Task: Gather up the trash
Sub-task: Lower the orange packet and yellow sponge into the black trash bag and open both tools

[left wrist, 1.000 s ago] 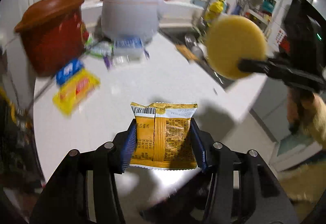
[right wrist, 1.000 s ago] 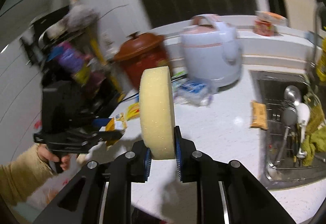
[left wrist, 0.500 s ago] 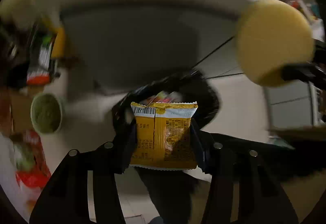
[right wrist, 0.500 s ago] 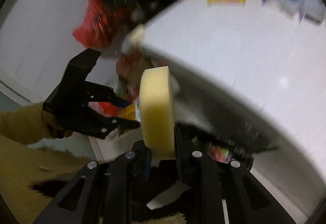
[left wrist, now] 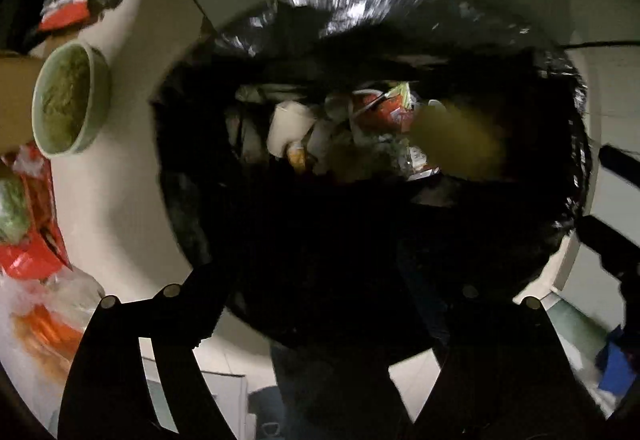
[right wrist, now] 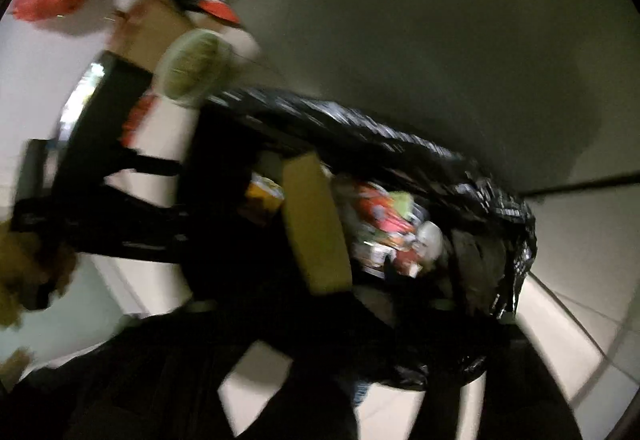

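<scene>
Now left gripper (left wrist: 316,280) spread, yellow packet dropped, sponge (right wrist: 316,224) released over bin (left wrist: 400,8)

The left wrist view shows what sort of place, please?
Probably a home kitchen floor corner: a black-lined trash bin full of wrappers, with a green bowl beside it.

Left gripper (left wrist: 316,304): two matte black, angular fingers, each carrying a pair of round silver screw heads near its outer edge. Right gripper (right wrist: 320,324): black fingers, heavily blurred, detail not legible. At the left edge of the right wrist view, a mustard-yellow sleeve (right wrist: 24,280) shows behind the left gripper's black body.
</scene>
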A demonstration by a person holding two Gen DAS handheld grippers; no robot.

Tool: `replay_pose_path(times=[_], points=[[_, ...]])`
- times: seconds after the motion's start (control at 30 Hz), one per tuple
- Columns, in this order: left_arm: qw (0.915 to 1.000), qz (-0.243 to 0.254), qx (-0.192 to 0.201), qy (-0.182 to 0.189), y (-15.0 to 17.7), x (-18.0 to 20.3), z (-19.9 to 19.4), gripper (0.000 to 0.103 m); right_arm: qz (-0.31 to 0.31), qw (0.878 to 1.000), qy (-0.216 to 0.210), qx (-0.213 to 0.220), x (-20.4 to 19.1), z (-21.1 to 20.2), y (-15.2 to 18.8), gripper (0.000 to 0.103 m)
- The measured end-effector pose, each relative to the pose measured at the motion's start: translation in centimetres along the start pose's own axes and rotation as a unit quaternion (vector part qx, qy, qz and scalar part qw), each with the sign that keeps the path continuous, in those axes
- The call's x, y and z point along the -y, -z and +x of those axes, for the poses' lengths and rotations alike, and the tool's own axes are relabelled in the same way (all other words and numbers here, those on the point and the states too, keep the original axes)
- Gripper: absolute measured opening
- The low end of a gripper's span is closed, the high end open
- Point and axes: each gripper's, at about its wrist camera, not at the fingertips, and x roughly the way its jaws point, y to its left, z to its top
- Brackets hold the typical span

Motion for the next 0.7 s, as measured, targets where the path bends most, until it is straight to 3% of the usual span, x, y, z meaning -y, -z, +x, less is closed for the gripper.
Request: replay_pose_path(times=[0.1, 0.2, 0.3, 0.4, 0.5, 0.57, 0.6, 0.7], points=[[0.9999, 0.002, 0.014, 0.007, 0.2, 0.3, -0.9, 0.078, 0.026, 1.0, 0.002, -0.008, 1.0, 0.9, 0.1, 0.064], [0.999, 0.022, 0.038, 0.008, 1.1, 0.8, -4.0, 0.078, 0.023, 1.0, -0.004, 0.01, 0.9, -1.4, 0.3, 0.065], [0.9944, 0.067, 0.081, 0.007, 2.6, 2.2, -9.2, 0.078, 0.01, 0.999, -0.024, 0.045, 0.1, -6.0, 0.1, 0.065], [0.9862, 0.101, 0.13, 0.016, 4.8, 3.0, -15.8, 0.082, -0.016, 0.991, -0.065, 0.113, -1.7, -14.2, -0.1, 0.069], [0.9755, 0.11, 0.189, 0.023, 6.9, 3.5, -22.9, 0.089, -0.044, 0.97, -0.095, 0.217, -3.3, -25.1, -0.9, 0.081], [0.9685, 0.106, 0.223, 0.033, 7.4, 3.9, -26.8, 0.089, -0.042, 0.952, -0.096, 0.286, -3.3, -30.9, -2.0, 0.098], [0.9663, 0.104, 0.233, 0.034, 7.5, 4.1, -27.7, 0.089, -0.035, 0.939, -0.085, 0.33, -2.9, -33.9, -2.8, 0.098], [0.9595, 0.089, 0.265, 0.036, 7.5, 4.3, -31.1, 0.089, -0.006, 0.914, -0.064, 0.4, -0.7, -38.9, -5.8, 0.098]])
